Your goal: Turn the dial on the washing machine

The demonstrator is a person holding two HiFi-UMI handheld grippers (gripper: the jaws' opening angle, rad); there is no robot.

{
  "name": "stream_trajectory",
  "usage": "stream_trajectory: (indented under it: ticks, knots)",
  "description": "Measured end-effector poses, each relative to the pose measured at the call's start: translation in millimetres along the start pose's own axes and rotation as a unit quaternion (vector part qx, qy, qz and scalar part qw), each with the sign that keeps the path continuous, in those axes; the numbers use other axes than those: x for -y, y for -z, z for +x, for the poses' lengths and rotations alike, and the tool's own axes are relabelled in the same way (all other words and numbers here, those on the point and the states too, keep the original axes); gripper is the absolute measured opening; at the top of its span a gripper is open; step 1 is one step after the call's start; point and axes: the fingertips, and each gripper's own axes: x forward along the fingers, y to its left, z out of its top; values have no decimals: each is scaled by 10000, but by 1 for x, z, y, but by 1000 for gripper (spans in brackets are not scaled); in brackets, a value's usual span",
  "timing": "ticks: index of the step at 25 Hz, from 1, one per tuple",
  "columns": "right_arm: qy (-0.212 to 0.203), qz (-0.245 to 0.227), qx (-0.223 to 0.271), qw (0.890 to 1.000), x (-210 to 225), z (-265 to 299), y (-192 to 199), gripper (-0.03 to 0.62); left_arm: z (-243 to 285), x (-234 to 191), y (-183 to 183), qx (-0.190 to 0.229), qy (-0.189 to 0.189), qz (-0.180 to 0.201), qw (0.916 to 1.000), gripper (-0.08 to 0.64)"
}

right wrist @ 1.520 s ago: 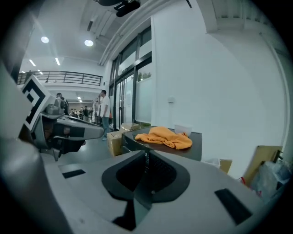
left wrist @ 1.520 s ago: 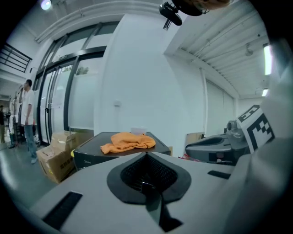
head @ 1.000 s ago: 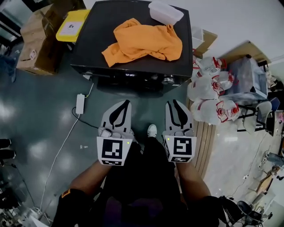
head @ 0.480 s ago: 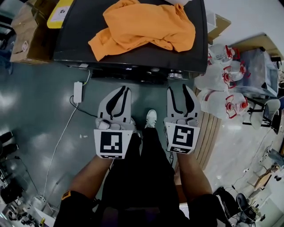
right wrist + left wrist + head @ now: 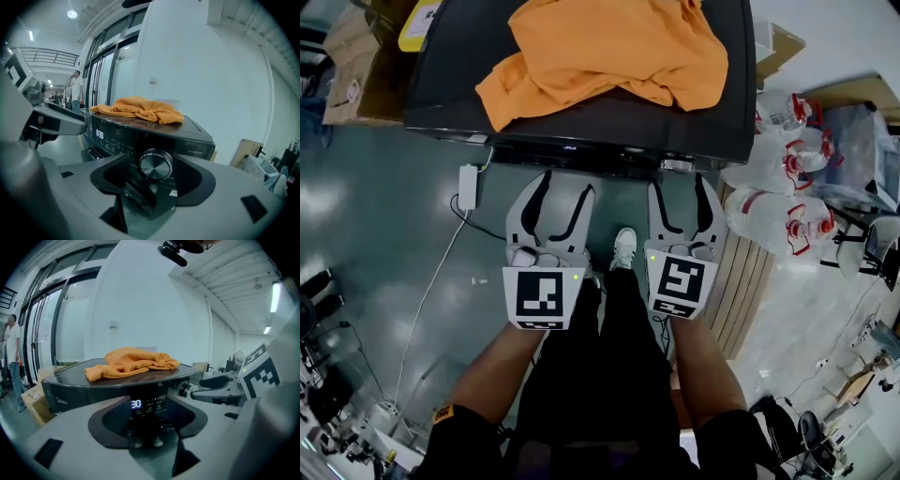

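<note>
A black washing machine (image 5: 581, 122) stands in front of me with an orange cloth (image 5: 609, 47) heaped on its lid. Its silver dial (image 5: 156, 165) sits on the front panel to the right of the lit display (image 5: 136, 404). My right gripper (image 5: 680, 187) hangs just short of the panel below the dial (image 5: 677, 165), jaws opening, nothing between them. In the right gripper view the dial shows framed between the jaws but apart from them. My left gripper (image 5: 565, 187) points at the display, jaws also opening, and holds nothing.
On the floor at left lie a white power strip (image 5: 469, 187) and its cable. Cardboard boxes (image 5: 356, 56) stand at the far left. White bags with red print (image 5: 778, 187) and a wooden pallet (image 5: 736, 281) crowd the right. A person (image 5: 13, 348) stands far off.
Both grippers went from nearly shut to wide apart. The machine has come closer in the head view, and the grippers now sit nearer its front panel.
</note>
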Motion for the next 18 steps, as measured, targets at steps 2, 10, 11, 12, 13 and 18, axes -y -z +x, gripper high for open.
stream_trajectory:
  ticks: [2, 10, 11, 12, 13, 18]
  knots:
    - [-1, -13, -35, 10000, 1, 4, 4, 287, 3, 0, 3, -49, 5, 17, 10000, 240]
    - [-21, -22, -76, 10000, 5, 14, 12, 291, 12, -2, 15, -155, -49, 79, 9998, 256]
    - [-15, -13, -81, 10000, 5, 16, 13, 290, 12, -2, 16, -181, -51, 74, 9998, 256]
    - [-7, 4, -86, 10000, 6, 17, 14, 290, 12, -2, 18, -212, -51, 65, 9997, 256]
    - [2, 24, -88, 10000, 6, 17, 15, 291, 12, -2, 19, -232, -50, 55, 9997, 256]
    - [-10, 168, -201, 9997, 5, 22, 26, 291, 13, -3, 21, -204, -69, 58, 9998, 256]
